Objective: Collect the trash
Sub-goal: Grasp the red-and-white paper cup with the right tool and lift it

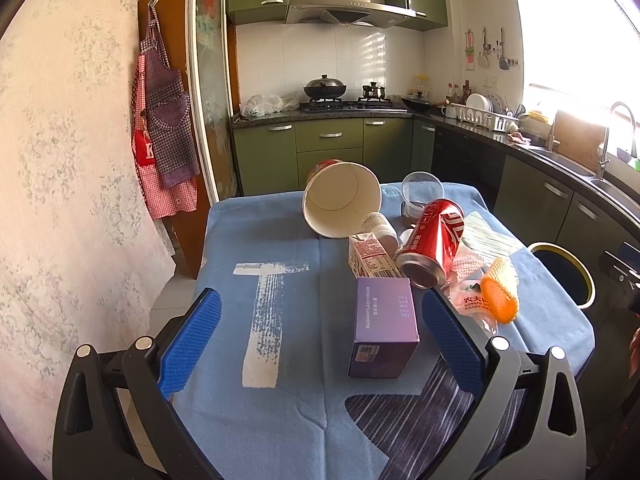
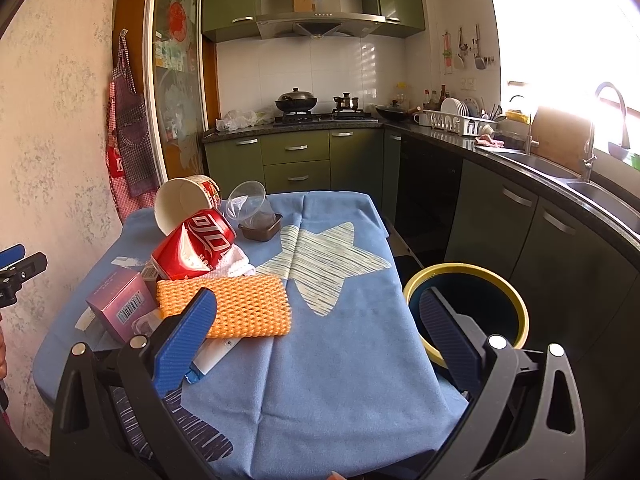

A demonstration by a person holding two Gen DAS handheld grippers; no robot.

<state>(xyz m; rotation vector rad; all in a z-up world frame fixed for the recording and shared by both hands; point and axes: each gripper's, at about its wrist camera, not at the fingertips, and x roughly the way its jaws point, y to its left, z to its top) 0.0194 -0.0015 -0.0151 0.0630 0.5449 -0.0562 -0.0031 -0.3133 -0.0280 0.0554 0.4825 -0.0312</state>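
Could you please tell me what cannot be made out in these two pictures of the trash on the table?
- Trash bin: the inside is dark in the right wrist view, and the left wrist view's edge cuts it off.
- White tube: partly hidden under the orange foam net and behind a gripper finger, so its label is unreadable.
- Milk carton: small print too small to read, with the purple box covering its base.
- Brown tray: the clear cup blurs its contents.

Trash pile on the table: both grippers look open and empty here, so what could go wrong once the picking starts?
1. The red can leans on the milk carton and the paper cup; pulling one may roll the others.
2. The orange foam net is soft, so the right gripper may pinch the blue tablecloth too.
3. The bin stands beside the table edge; a loose drop could miss.
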